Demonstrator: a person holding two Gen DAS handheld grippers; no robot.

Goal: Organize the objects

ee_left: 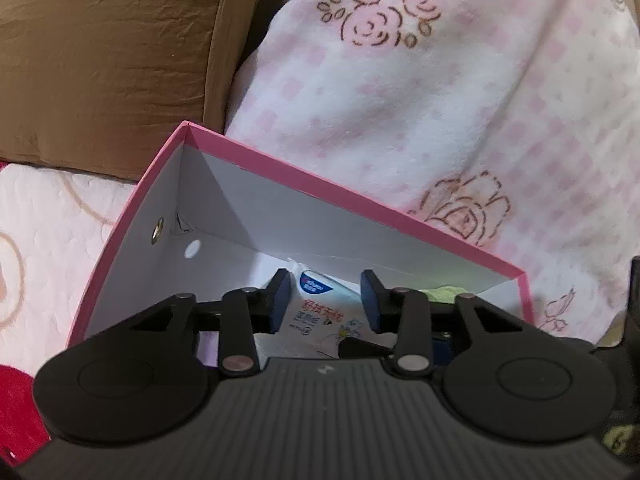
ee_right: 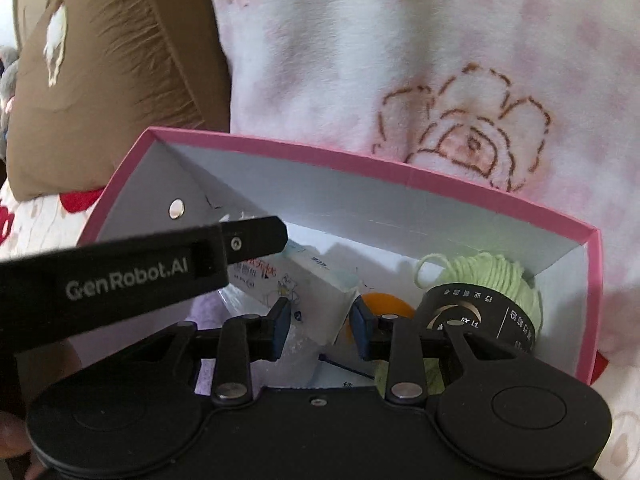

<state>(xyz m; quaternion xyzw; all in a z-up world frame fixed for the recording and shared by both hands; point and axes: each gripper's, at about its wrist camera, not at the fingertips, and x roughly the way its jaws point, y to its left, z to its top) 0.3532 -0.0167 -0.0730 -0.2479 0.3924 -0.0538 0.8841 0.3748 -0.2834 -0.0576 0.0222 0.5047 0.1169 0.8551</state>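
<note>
A pink-rimmed white box (ee_left: 360,210) lies on the bed; it also shows in the right wrist view (ee_right: 400,170). Inside lies a white tissue pack (ee_left: 320,312) with blue and red print. My left gripper (ee_left: 325,300) is open, its pads on either side of the pack without pressing it. In the right wrist view the tissue pack (ee_right: 316,292) lies between the pads of my right gripper (ee_right: 320,324), which is open. The left gripper's arm (ee_right: 132,264) crosses above the box from the left.
The box also holds a pale green yarn ball (ee_right: 496,276), a black cylinder with gold print (ee_right: 480,312) and an orange tape roll (ee_right: 384,304). A brown cushion (ee_left: 104,56) and a pink rose-print blanket (ee_left: 440,100) lie behind the box.
</note>
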